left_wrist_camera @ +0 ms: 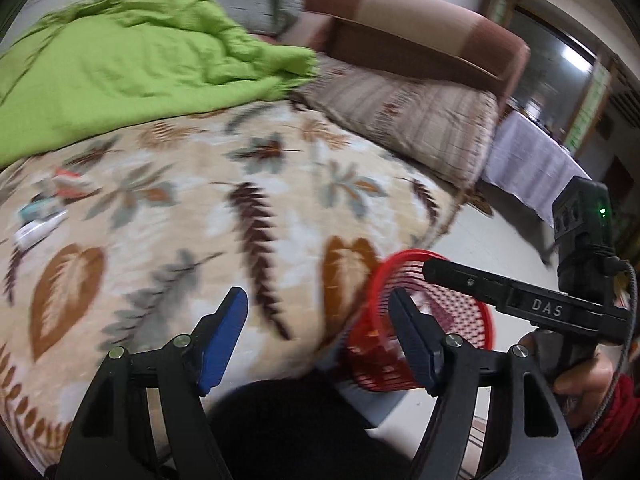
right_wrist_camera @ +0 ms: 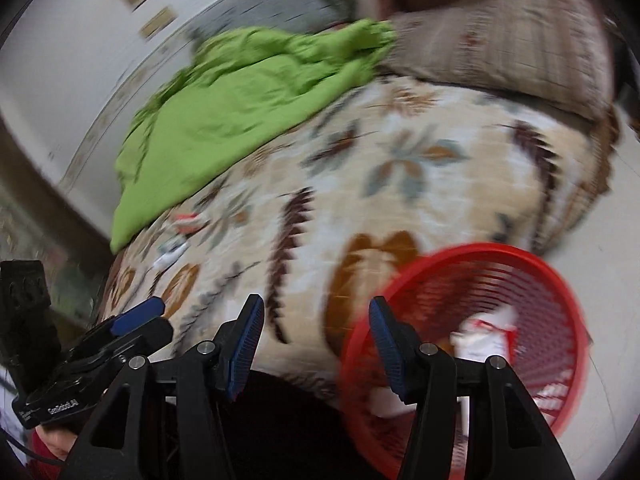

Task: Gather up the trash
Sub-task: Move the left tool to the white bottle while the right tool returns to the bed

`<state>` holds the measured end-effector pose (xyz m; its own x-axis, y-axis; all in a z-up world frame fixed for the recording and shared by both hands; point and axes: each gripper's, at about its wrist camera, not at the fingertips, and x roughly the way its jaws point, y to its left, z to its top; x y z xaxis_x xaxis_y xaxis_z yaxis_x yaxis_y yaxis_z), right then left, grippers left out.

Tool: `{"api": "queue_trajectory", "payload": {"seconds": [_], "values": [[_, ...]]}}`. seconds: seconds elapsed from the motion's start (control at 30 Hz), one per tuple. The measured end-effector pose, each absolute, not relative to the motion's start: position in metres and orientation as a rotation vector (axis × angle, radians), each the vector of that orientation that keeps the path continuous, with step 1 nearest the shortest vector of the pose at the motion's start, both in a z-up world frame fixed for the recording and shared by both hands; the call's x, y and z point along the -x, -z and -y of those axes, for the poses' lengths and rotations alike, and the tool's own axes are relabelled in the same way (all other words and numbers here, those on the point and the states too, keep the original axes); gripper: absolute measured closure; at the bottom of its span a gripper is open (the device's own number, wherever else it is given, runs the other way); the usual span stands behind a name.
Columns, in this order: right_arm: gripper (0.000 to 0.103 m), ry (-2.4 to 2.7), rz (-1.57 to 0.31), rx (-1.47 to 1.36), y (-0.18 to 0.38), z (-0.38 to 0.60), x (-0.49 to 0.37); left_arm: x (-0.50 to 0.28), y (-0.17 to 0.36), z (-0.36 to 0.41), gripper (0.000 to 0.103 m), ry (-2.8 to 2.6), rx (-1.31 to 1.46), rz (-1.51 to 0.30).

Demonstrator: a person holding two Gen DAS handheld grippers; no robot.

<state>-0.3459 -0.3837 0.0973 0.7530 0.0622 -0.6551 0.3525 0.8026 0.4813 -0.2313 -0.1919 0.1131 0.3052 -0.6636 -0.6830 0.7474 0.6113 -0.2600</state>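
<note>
Jaws of both grippers, left gripper (left_wrist_camera: 318, 316) and right gripper (right_wrist_camera: 316, 326), gape empty; one red basket (right_wrist_camera: 532, 280), three scraps (left_wrist_camera: 44, 216).

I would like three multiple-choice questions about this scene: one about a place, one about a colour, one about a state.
1. Where does the red plastic mesh basket stand?
A. on the bed
B. on the floor beside the bed
C. on the pillow

2. What colour is the crumpled cloth lying on the leaf-patterned blanket?
A. green
B. blue
C. black

3. How is the right gripper?
A. shut on a wrapper
B. shut on the basket rim
C. open, with nothing between its fingers

Answers:
1 B, the basket sits on pale floor at the bed's edge.
2 A, the cloth is bright green in both views.
3 C, its blue pads stand apart with only background between them.
</note>
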Motion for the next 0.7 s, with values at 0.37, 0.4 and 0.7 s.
{"api": "queue_trajectory", "payload": {"seconds": [0.37, 0.4, 0.7], "values": [[0.044, -0.071, -0.785, -0.52, -0.094, 0.298, 0.234, 0.147, -0.106, 0.072, 0.031, 0.664, -0.027, -0.816], [0.044, -0.081, -0.79, -0.508, -0.093, 0.291, 0.226, 0.137, -0.106, 0.062, 0.031, 0.642, -0.025, -0.81], [0.044, -0.158, -0.818, -0.473, -0.087, 0.265, 0.182, 0.033, -0.088, -0.002, 0.031, 0.492, -0.007, -0.819]]}}
